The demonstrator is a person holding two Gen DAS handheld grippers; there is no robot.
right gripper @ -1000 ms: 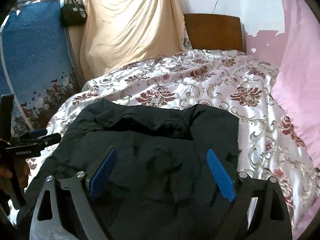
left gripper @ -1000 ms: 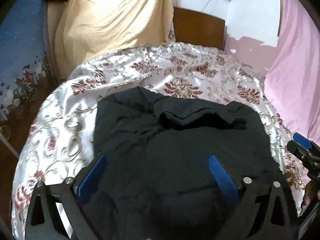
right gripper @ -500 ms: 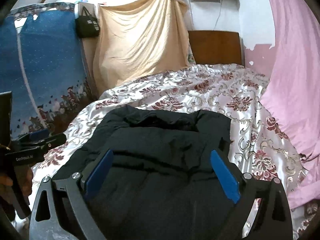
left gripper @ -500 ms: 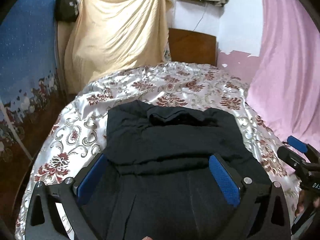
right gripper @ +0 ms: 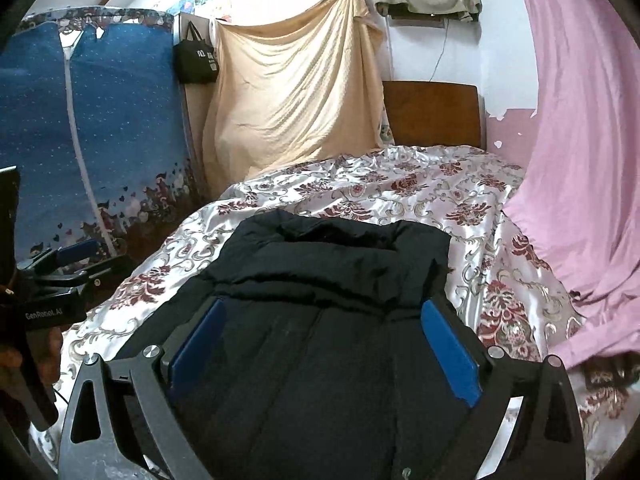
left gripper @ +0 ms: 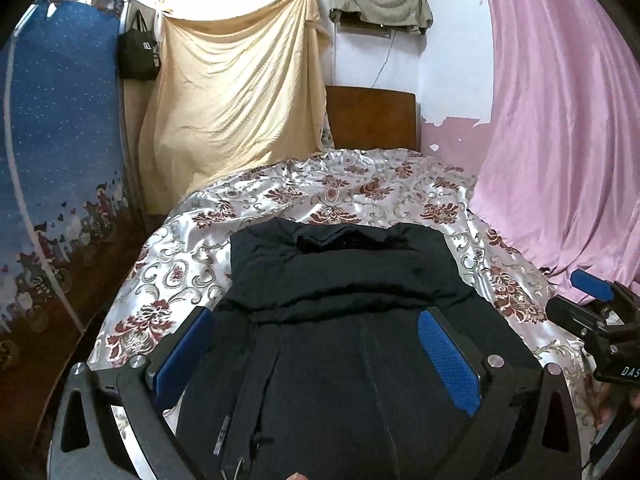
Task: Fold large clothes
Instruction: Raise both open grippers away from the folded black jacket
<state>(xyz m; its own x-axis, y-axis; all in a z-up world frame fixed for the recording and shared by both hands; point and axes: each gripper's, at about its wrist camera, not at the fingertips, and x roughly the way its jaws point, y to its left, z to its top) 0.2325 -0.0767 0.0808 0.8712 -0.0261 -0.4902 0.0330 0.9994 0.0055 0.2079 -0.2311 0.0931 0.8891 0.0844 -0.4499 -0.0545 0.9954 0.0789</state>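
A black garment (left gripper: 344, 280) lies on the flowered bedspread (left gripper: 320, 196), near the foot of the bed, its far part folded back over itself with a bunched ridge across the middle. The left gripper (left gripper: 316, 344) hangs above the garment's near part with its blue pads spread wide (nothing between them but the cloth below). The right gripper (right gripper: 324, 340) is likewise spread wide over the same garment. Past the bedspread stands a wooden headboard (left gripper: 370, 118), a yellow sheet (left gripper: 236, 112) hanging beside it.
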